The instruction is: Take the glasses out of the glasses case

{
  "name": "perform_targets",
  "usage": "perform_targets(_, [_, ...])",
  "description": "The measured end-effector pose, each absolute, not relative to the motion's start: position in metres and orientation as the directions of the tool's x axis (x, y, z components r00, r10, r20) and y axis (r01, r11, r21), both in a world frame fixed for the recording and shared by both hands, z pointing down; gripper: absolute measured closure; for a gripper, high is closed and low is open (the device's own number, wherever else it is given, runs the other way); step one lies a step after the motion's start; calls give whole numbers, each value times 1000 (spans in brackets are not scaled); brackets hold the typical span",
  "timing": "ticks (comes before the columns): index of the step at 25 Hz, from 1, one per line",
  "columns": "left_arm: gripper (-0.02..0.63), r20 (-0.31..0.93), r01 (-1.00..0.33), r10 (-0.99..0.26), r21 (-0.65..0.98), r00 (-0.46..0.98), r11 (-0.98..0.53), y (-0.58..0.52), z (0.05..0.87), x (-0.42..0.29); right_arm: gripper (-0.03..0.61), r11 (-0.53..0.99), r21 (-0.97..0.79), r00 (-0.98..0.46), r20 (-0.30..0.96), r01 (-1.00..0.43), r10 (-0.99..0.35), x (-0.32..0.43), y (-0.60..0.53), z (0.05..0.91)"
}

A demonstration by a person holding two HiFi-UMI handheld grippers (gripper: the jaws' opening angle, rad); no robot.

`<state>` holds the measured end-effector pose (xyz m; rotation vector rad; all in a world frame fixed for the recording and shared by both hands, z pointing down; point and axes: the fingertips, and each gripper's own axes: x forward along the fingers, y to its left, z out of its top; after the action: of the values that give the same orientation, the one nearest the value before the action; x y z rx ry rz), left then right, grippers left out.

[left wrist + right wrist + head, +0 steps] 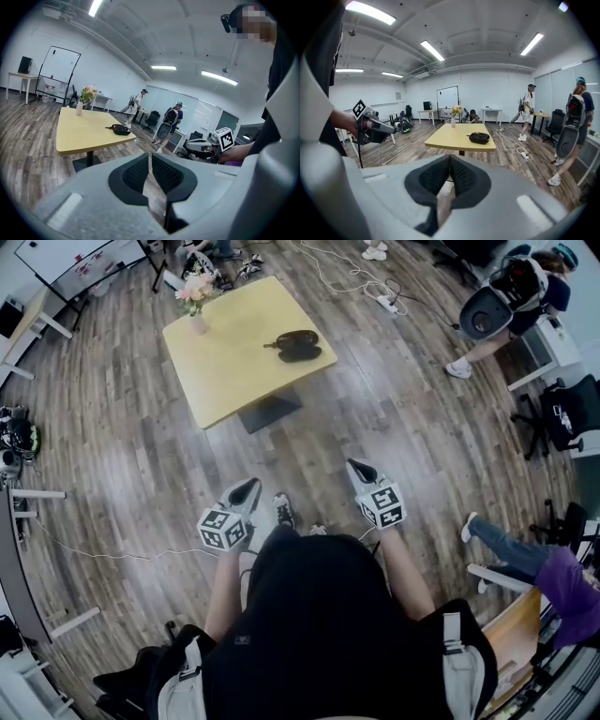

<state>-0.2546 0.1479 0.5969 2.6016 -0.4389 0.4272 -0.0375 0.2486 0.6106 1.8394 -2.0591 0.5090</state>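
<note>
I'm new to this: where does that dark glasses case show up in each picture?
Head view: glasses case upper middle, on the yellow table.
Left gripper view: left of centre, near the table's right corner.
Right gripper view: just right of centre, on the table's right side.
Shared landmark: the flower vase on that table.

The person wore a black top [323, 615] with pale grey shoulder straps [454, 652], and a dark shoe [284, 511] with white trim. The left gripper [246, 489] and right gripper [359, 469] had light grey shells and black ribbed pads [136, 173]. Each carried a white cube [225, 529] with black square markers.
</note>
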Motion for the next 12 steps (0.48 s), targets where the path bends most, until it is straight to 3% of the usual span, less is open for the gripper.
perform_targets(12, [581,346,-321,-181,406,921,-856,86,599,-249,575,59,-30,-65,487,-998,-871,-40,203,611])
